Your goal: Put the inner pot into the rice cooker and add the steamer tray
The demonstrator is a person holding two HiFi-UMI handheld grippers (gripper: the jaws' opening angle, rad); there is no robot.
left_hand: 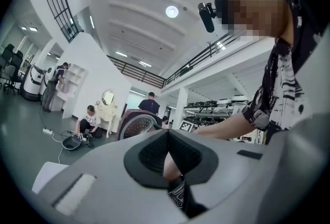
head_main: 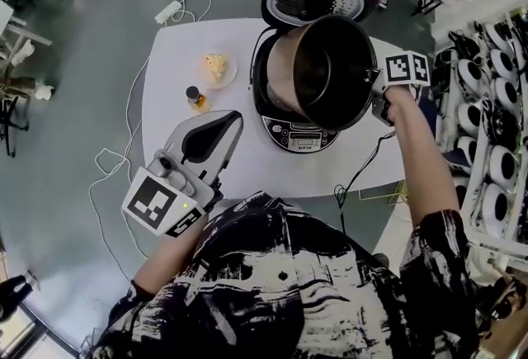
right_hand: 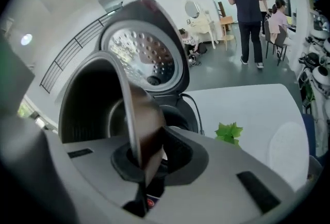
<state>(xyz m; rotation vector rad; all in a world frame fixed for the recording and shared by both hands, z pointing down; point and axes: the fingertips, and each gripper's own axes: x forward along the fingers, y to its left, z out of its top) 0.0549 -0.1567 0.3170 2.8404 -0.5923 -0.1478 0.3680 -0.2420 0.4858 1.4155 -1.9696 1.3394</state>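
Gripping the inner pot (head_main: 330, 73) by its thin rim, the right gripper (head_main: 378, 92) is holding it tilted above the open rice cooker (head_main: 301, 134) on the table's (head_main: 177, 77) right side.
Seating looks to be the step in hand: the smooth, round, dark-lined metal pot is needing levelling over the well, while the left gripper (head_main: 229, 120) is hovering closed and empty by the near-left edge.
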